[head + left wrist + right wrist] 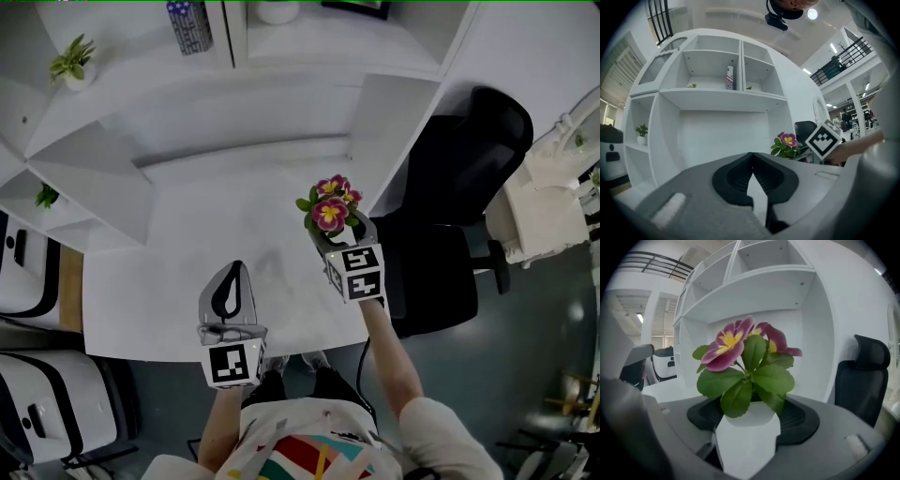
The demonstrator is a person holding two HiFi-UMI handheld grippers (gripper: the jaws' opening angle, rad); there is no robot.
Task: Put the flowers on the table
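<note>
A small white pot [747, 437] of purple-and-yellow flowers [330, 208] with green leaves sits between the jaws of my right gripper [336, 225], which is shut on it near the right edge of the white table [178, 234]. In the right gripper view the flowers [745, 362] stand upright above the right gripper [750, 416]. Whether the pot touches the tabletop is hidden. My left gripper [233, 270] hovers over the table's front middle, its jaws closed together and empty. From the left gripper [751, 159] the flowers [787, 143] appear off to the right.
A black office chair [450, 216] stands just right of the table. White shelving rises behind and to the left, holding small green plants [73, 61] and a striped can [190, 26]. White cases [28, 272] sit on the floor at left.
</note>
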